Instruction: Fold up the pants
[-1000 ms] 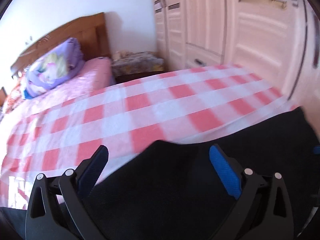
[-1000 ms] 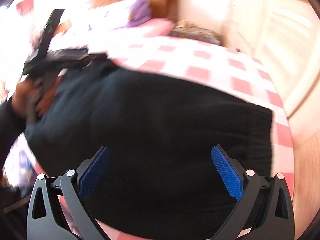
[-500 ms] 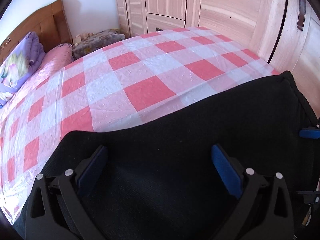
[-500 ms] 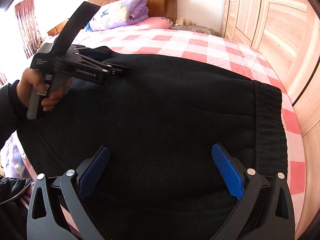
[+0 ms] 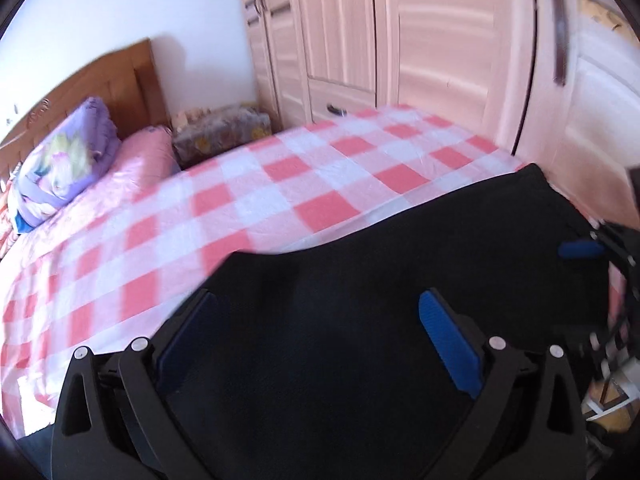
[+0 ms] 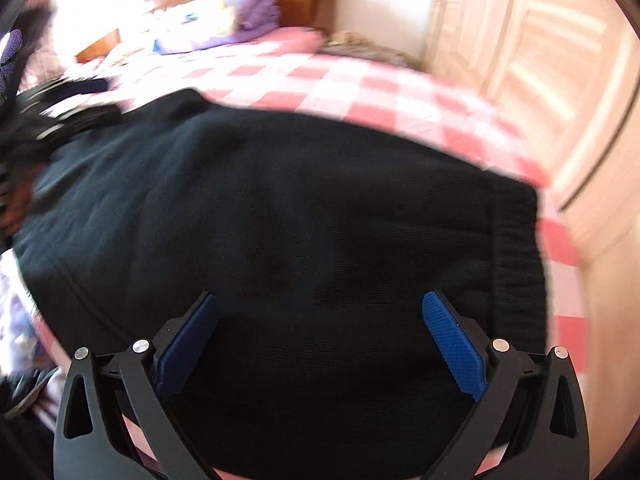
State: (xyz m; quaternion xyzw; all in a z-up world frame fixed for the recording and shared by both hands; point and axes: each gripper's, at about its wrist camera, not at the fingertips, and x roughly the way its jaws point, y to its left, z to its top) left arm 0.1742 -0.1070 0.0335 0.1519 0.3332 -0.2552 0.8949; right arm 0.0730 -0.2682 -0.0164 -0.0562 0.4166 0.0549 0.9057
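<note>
Black pants (image 5: pixel 360 300) lie folded flat on the near end of a bed with a pink and white checked sheet (image 5: pixel 280 184). In the right wrist view the pants (image 6: pixel 300 220) fill the middle, with the ribbed waistband (image 6: pixel 520 264) at the right. My left gripper (image 5: pixel 316 328) is open and empty above the pants. My right gripper (image 6: pixel 320 332) is open and empty above the pants too. The left gripper also shows blurred at the left of the right wrist view (image 6: pixel 68 116). The right gripper's blue pad shows at the right edge of the left wrist view (image 5: pixel 580 249).
A wooden headboard (image 5: pixel 120 76) with a purple quilt (image 5: pixel 68 164) and a pink pillow (image 5: pixel 140 160) stands at the far end. A patterned box (image 5: pixel 220 132) sits beside the bed. Pale wardrobe doors (image 5: pixel 400 40) run along the right side.
Both grippers have tilted up and pulled back a little, so both views are blurred. The pants lie as before. Both grippers stay open.
</note>
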